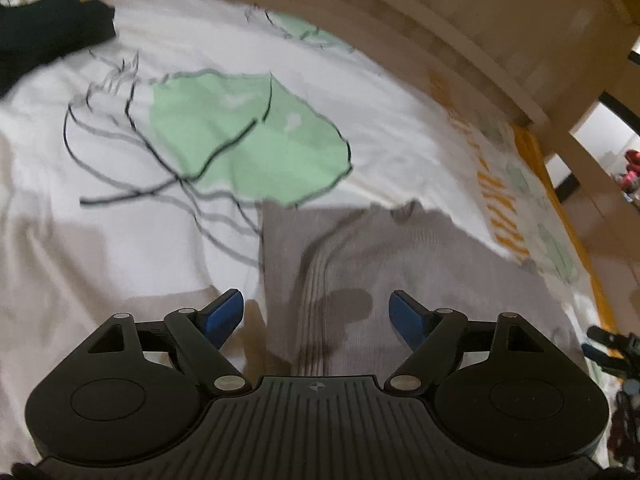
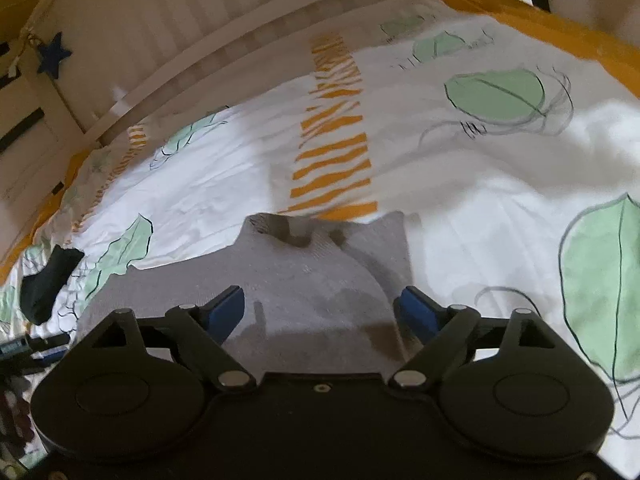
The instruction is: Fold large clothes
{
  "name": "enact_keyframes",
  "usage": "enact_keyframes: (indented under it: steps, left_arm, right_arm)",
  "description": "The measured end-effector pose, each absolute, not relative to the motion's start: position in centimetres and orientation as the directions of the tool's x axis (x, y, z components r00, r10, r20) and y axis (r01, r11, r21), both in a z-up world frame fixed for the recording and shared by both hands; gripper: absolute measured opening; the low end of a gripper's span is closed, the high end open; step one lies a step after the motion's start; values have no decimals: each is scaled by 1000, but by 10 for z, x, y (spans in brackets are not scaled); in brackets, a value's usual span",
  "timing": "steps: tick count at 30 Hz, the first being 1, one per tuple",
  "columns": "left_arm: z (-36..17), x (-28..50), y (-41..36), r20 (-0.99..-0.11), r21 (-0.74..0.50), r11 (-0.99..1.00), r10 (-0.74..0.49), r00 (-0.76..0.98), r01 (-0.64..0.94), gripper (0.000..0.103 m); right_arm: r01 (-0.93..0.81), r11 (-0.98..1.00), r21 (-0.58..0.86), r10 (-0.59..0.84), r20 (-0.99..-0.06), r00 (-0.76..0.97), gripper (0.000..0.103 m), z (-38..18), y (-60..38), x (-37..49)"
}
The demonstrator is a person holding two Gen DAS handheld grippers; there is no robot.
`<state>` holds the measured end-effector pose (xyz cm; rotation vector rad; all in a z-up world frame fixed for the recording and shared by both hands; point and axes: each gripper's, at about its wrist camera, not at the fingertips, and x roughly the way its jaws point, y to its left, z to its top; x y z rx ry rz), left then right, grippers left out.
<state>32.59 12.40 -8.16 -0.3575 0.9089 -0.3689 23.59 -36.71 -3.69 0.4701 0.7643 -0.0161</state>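
A grey knitted garment (image 1: 400, 264) lies spread on a bed with a white leaf-print cover (image 1: 140, 240). My left gripper (image 1: 316, 312) is open and empty, hovering just above the garment's left part. In the right wrist view the same grey garment (image 2: 312, 280) lies under my right gripper (image 2: 320, 308), which is open and empty above its right end. The garment's far edge looks bunched (image 2: 292, 232). The right gripper also shows at the right edge of the left wrist view (image 1: 608, 348).
A black garment (image 1: 48, 36) lies at the far left of the bed; a dark sock-like piece (image 2: 44, 284) lies left in the right view. A wooden bed rail (image 1: 460, 40) runs along the far side. The cover has an orange border (image 2: 560, 28).
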Motion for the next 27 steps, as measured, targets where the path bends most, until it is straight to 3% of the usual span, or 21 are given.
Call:
enact_keyframes:
  steps: [7,13,20,27]
  left_arm:
    - [-93,313,128,-684,-546,821,-551,478,166,79]
    - [-97,304,128,-678,-565,802,-584,446,192,81]
    - [-107,285,141,-615,-704,700,-685,392,118,81]
    - [-110,281,130,-588,-716,685,-696,412,135,81]
  right_arm:
    - [218,801,557,271,-663,698,91,-49,-392,221]
    - [225,789,572,316,-692,649,92,-65,-397,202]
    - [175,757,630,407,-664,627,93,-71,-387,181]
    - [187,706,683,436,-628,644,94,-75,-378,167]
